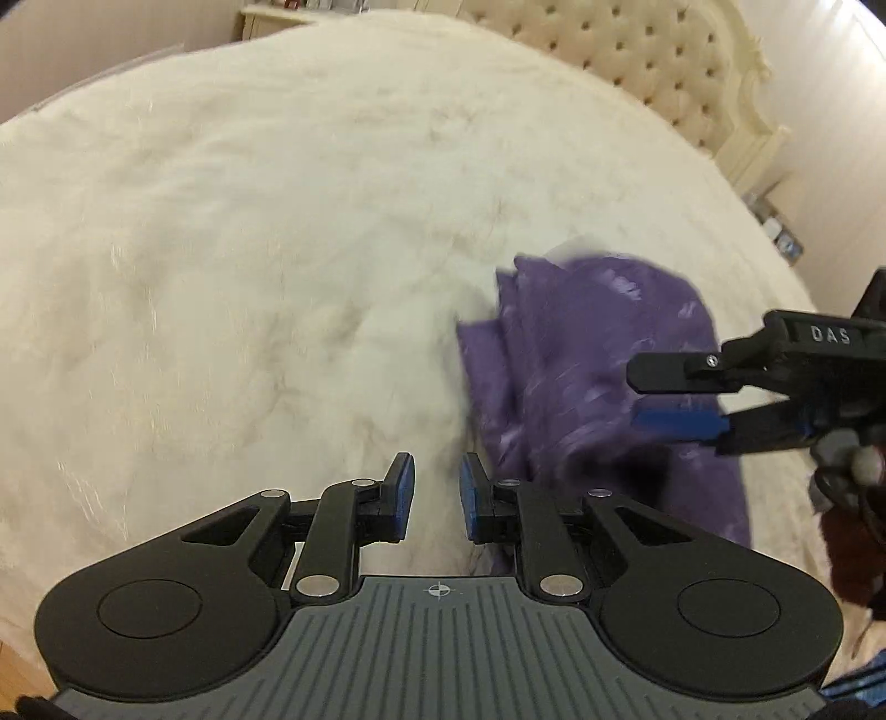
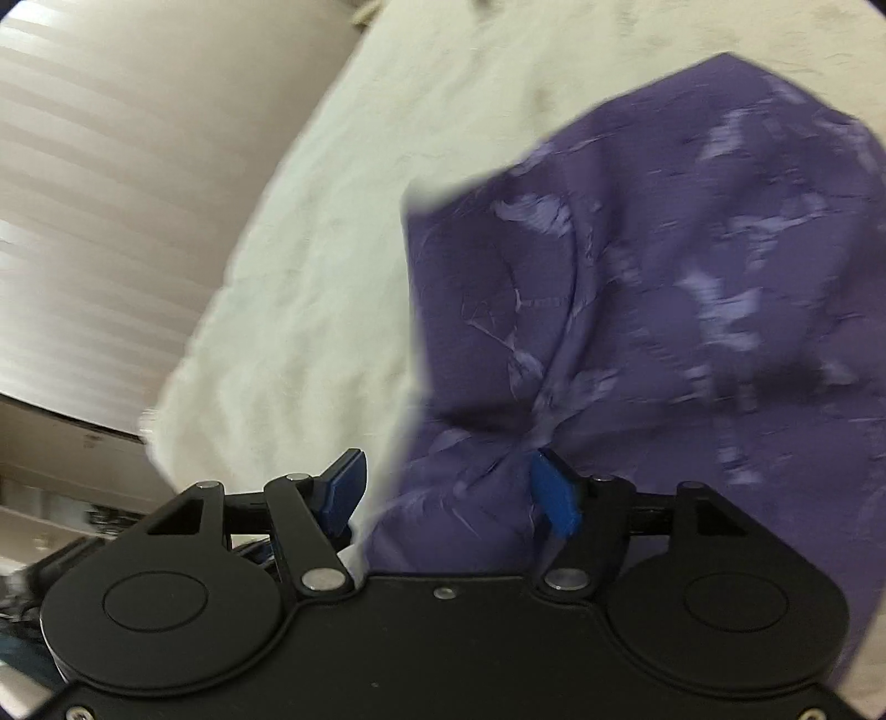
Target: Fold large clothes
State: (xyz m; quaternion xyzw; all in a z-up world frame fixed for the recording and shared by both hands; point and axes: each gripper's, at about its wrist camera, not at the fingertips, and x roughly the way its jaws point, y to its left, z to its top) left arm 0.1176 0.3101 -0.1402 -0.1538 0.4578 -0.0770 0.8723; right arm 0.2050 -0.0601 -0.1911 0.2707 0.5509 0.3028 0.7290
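A purple patterned garment point(image 1: 581, 365) lies bunched on the cream fluffy bedspread point(image 1: 249, 249), right of centre in the left wrist view. My left gripper point(image 1: 437, 490) is open and empty, just left of the garment's near edge. My right gripper point(image 1: 637, 396) comes in from the right over the garment, jaws apart. In the right wrist view the right gripper point(image 2: 448, 487) is wide open, with purple cloth point(image 2: 664, 277) bunched between its fingers and against the right pad point(image 2: 554, 493). The image is blurred.
A cream tufted headboard point(image 1: 664, 61) stands at the far right of the bed. A nightstand point(image 1: 266, 19) is at the far left. Striped pale wall or curtain point(image 2: 111, 194) lies beyond the bed edge. A dark red item point(image 1: 853, 554) sits at the right edge.
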